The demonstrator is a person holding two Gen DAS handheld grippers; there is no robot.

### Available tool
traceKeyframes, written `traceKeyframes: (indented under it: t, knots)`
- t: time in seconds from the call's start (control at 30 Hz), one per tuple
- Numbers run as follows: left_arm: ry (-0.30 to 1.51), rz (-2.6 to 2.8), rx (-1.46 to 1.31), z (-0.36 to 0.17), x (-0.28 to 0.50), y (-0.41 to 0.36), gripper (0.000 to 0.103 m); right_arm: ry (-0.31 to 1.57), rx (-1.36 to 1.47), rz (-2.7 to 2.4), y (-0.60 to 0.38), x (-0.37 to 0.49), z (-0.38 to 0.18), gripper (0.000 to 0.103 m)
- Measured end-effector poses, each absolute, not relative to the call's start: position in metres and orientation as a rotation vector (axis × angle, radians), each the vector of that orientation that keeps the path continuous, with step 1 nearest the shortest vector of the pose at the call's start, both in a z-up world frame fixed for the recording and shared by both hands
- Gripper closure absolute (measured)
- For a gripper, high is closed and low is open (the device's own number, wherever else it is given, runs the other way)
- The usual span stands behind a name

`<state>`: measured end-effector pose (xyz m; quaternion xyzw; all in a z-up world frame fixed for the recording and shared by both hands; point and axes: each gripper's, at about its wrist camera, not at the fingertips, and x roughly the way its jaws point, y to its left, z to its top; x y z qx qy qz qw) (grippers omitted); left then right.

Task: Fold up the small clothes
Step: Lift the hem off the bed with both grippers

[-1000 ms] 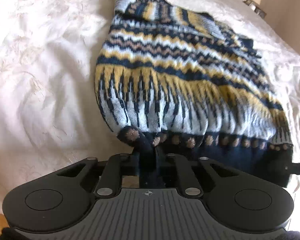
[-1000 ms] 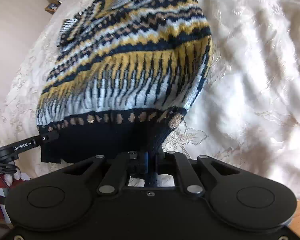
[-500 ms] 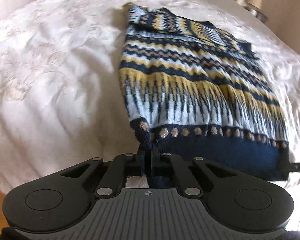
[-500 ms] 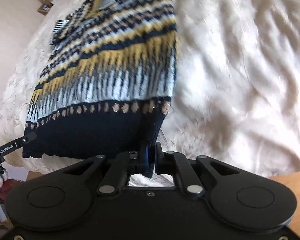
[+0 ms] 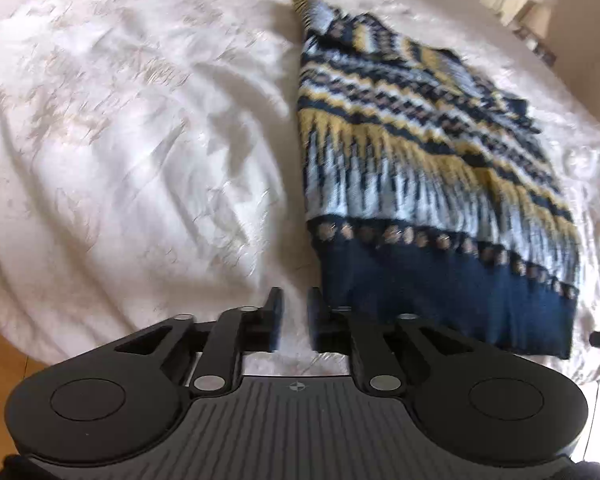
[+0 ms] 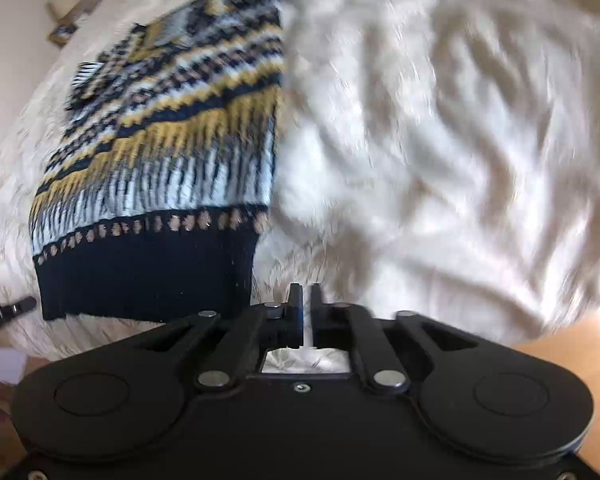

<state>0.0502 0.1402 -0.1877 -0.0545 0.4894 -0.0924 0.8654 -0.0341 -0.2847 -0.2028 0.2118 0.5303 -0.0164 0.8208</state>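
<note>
Left wrist view: left hand-held gripper (image 5: 295, 308) released, jaws just opened, nothing between them; patterned sweater (image 5: 420, 168) flat on the white bed (image 5: 120, 140), hem corner just right of the fingers. Right wrist view: right hand-held gripper (image 6: 305, 300) just parted slightly, empty, sweater (image 6: 172, 160) to its left; wooden floor (image 6: 572, 344) visible.

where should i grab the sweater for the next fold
Probably the two near corners of the navy hem band on the sweater, one per hand-held gripper, coming from the near bed edge. The hem lies flat and straight facing both, so lifting it could carry it towards the collar.
</note>
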Motion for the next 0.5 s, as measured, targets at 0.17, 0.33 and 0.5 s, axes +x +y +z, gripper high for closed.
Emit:
traceKeyframes:
  t: [0.17,0.33,0.5]
  knots:
    - [0.989,-0.289,-0.112,-0.191,0.058,0.124,0.07,1.084,0.453,0.028,-0.28,-0.028,-0.198,0.051]
    - [0.976,-0.305,-0.118,-0.196,0.072,0.111,0.062,1.093,0.454,0.066,-0.267,-0.016,-0.206,0.048]
    - [1.015,-0.301,-0.147,-0.204,0.083,0.109,0.053,1.122,0.439,0.105,-0.255,-0.002,-0.215,0.042]
